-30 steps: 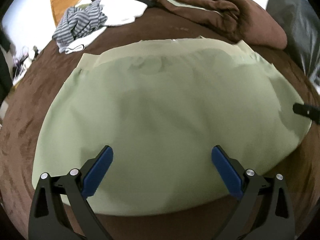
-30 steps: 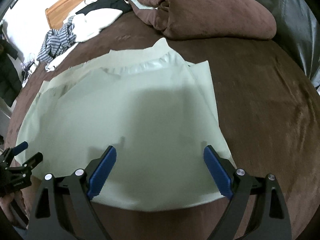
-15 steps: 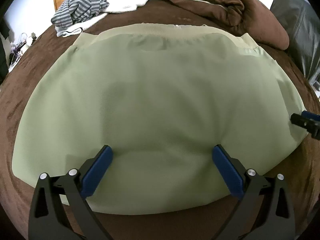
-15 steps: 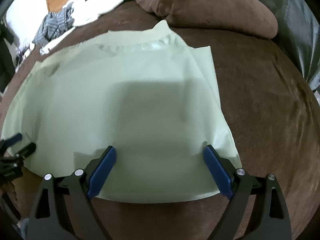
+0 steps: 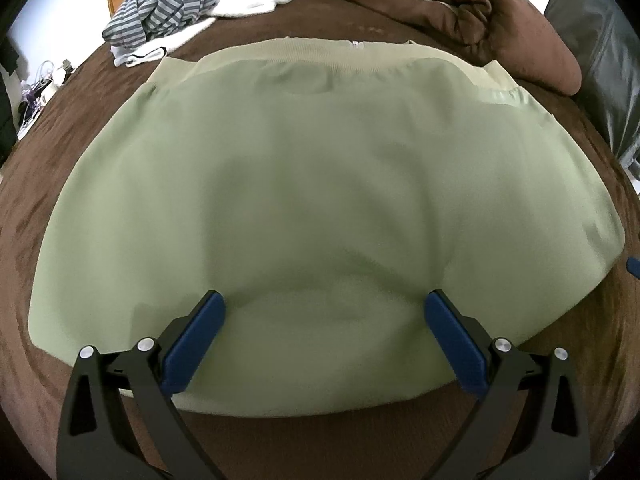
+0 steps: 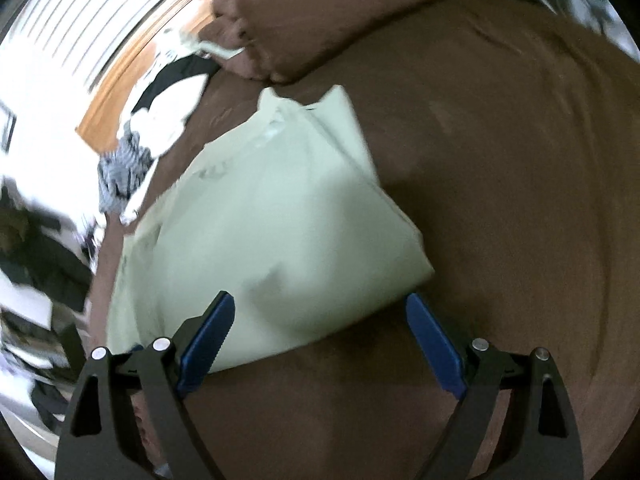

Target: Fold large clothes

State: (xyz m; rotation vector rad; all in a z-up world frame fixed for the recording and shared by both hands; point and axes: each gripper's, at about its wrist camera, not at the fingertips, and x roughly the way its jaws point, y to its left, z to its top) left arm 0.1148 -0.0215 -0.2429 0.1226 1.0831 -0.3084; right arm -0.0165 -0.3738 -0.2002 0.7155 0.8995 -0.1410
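Observation:
A large pale green garment (image 5: 320,208) lies spread flat on the brown bed cover (image 5: 80,112), its ribbed band at the far side. My left gripper (image 5: 322,312) hangs open over the garment's near edge, nothing between its blue pads. In the right wrist view the same garment (image 6: 272,232) shows tilted and blurred, its near right corner just ahead of the jaws. My right gripper (image 6: 320,312) is open above that corner and the bare cover, holding nothing. A blue tip of the right gripper (image 5: 634,266) peeks in at the left view's right edge.
A heap of striped and white clothes (image 5: 180,4) lies at the far left by a wooden headboard (image 6: 120,108). A bunched brown blanket (image 5: 480,8) and a dark pillow (image 5: 600,52) sit at the far right. Bare brown cover (image 6: 500,160) stretches right of the garment.
The right gripper swung right and rolled, so its view now tilts and centres on the garment's right corner. It slid almost out of the left view. The left gripper dipped closer to the garment.

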